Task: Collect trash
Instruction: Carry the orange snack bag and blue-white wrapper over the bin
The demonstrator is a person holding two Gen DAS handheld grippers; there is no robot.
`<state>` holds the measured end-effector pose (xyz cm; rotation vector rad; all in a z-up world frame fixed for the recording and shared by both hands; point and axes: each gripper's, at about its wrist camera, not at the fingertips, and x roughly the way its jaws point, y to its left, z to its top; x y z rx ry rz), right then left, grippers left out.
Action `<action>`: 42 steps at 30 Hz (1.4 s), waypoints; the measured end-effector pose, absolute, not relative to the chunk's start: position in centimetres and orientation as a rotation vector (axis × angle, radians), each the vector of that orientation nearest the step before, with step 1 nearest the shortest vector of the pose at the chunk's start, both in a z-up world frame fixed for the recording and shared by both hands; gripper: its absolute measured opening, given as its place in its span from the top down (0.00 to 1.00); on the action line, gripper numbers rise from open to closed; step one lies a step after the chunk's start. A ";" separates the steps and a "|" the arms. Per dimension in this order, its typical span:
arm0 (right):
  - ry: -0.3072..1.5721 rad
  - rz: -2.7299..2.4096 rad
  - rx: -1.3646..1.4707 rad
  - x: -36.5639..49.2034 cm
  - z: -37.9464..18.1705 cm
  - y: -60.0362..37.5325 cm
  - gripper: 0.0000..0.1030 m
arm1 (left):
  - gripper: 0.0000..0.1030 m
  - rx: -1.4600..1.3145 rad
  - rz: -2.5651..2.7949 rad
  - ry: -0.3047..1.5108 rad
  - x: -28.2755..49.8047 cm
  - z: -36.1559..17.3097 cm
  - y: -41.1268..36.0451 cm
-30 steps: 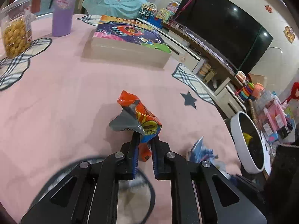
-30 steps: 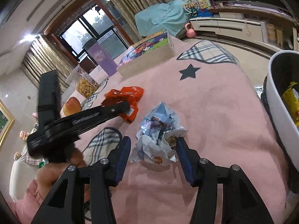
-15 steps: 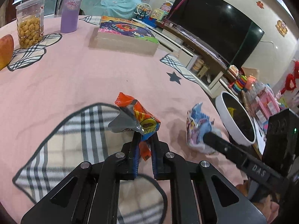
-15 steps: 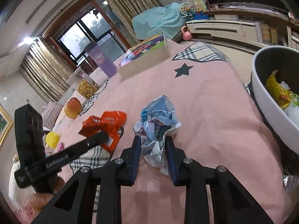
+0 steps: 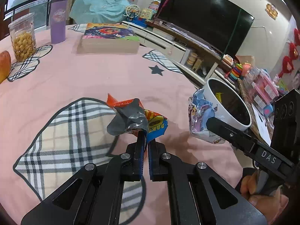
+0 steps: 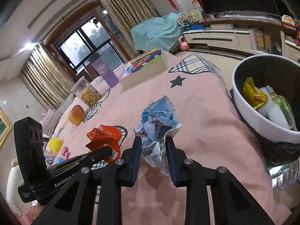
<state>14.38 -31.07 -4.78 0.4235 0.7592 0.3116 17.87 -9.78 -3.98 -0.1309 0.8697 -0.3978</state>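
Note:
My left gripper [image 5: 146,140] is shut on an orange, silver-lined snack wrapper [image 5: 136,118], held just above the pink tablecloth [image 5: 75,78]. The same orange wrapper [image 6: 105,136] shows at the left of the right wrist view. My right gripper [image 6: 152,140] is shut on a crumpled blue-and-white wrapper [image 6: 159,123], lifted off the cloth; this blue wrapper [image 5: 200,118] also appears in the left wrist view beside the bin. A white trash bin [image 6: 249,116] with a black lining stands past the table's right edge and holds several wrappers. The bin [image 5: 217,103] lies right of both grippers.
On the table's far side lie a colourful flat box [image 5: 108,39], a purple cup [image 5: 58,26], a jar of yellow snacks [image 5: 23,37] and an orange fruit [image 6: 76,112]. A TV stand [image 5: 180,45] with a television and toys runs behind the bin. A hand [image 5: 262,196] grips the right tool.
The right gripper closed on the blue wrapper and lifted it. Both grippers moved with their wrappers toward the bin, which now looms larger in both views.

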 end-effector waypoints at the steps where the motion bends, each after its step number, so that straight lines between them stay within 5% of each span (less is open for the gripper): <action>1: 0.757 0.309 0.427 14.2 -4.7 -31.3 0.74 | 0.97 -0.128 -0.399 0.868 17.8 -3.9 -9.9; 42: 0.645 0.131 0.525 11.1 -3.1 -41.0 0.74 | 0.97 -0.010 -0.637 0.844 17.2 -0.8 -21.7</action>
